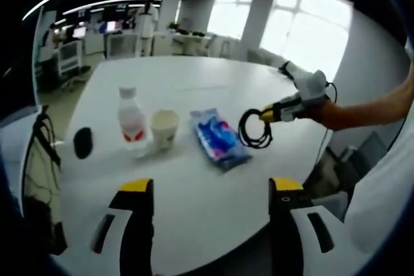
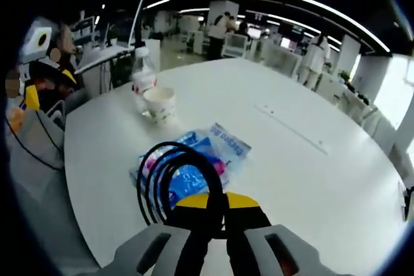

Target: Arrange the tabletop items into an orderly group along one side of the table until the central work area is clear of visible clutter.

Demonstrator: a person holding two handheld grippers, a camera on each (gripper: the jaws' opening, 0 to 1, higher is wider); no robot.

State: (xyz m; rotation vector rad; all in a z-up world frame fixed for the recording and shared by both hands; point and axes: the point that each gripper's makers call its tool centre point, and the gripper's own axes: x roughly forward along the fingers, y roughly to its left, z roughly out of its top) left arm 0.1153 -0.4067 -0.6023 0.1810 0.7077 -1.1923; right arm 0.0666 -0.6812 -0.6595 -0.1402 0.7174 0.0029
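Note:
On the white table (image 1: 194, 88) stand a clear water bottle (image 1: 132, 123) with a red-and-white label and a paper cup (image 1: 165, 128) beside it. Right of the cup lies a blue wipes packet (image 1: 218, 138). A small black object (image 1: 83, 142) lies near the table's left edge. My left gripper (image 1: 210, 189) hangs open over the near edge, holding nothing. My right gripper (image 2: 217, 205) is shut on a coiled black cable (image 2: 171, 176), held just above the wipes packet (image 2: 207, 153). The left gripper view shows that gripper (image 1: 270, 115) with the cable (image 1: 253, 128) dangling right of the packet. Bottle (image 2: 143, 77) and cup (image 2: 159, 105) stand beyond.
A person's arm (image 1: 362, 108) reaches in from the right. A chair with a dark bag (image 1: 40, 179) stands at the table's left side. Desks, monitors and people (image 2: 223, 27) fill the office behind. A long seam (image 2: 291, 128) crosses the bare far half of the table.

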